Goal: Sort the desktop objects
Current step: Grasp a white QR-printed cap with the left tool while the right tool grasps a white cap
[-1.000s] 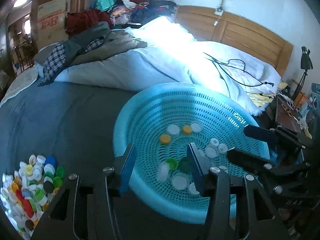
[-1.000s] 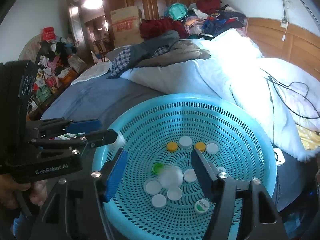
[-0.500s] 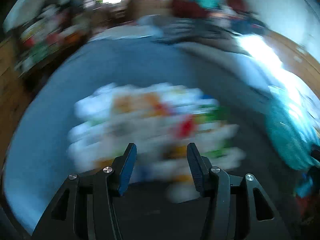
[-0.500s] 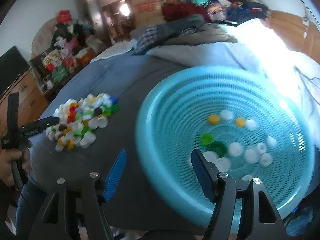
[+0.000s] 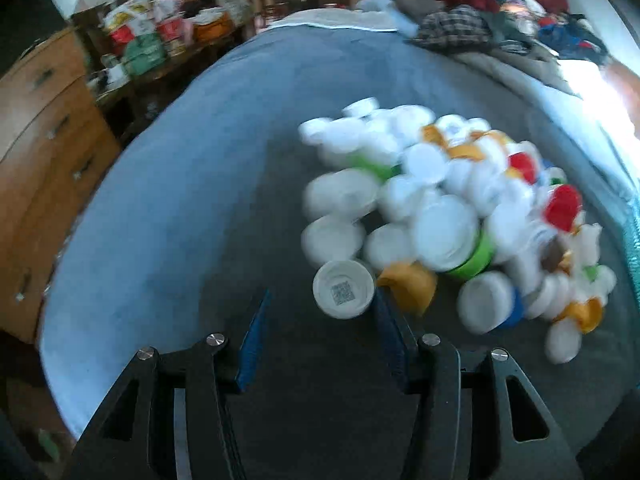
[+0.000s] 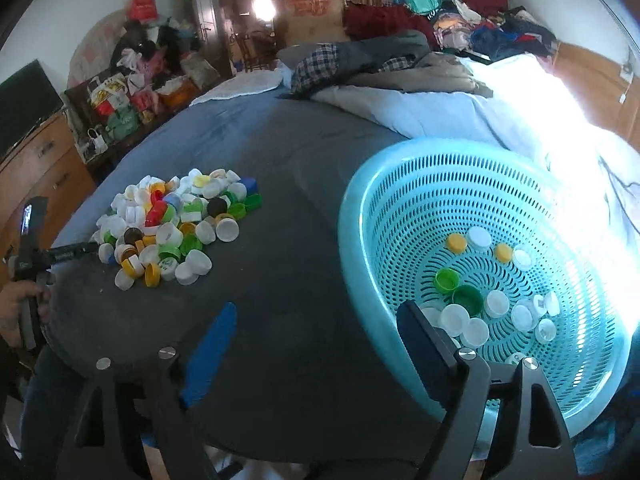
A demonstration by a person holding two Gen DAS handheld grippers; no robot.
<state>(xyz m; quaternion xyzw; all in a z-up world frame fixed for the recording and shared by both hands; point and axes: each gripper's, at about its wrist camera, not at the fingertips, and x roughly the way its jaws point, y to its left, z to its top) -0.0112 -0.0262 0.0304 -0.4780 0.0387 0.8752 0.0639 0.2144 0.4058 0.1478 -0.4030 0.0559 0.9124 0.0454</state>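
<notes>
A pile of bottle caps, mostly white with green, yellow and red ones, lies on the dark bed cover; it also shows in the right wrist view. My left gripper is open and empty at the pile's near edge, with an upturned white cap bearing a square code just inside its right finger. My right gripper is open and empty above the cover, beside the turquoise basket. The basket holds several caps. The left gripper also shows at the pile's left.
A white quilt and heaped clothes lie behind the basket. A wooden dresser and bags of clutter stand left of the bed. The bed's near edge runs along the bottom of both views.
My left gripper has swung from over the basket to the cap pile and now sits close at its edge. My right gripper has pulled back and left out of the basket.
</notes>
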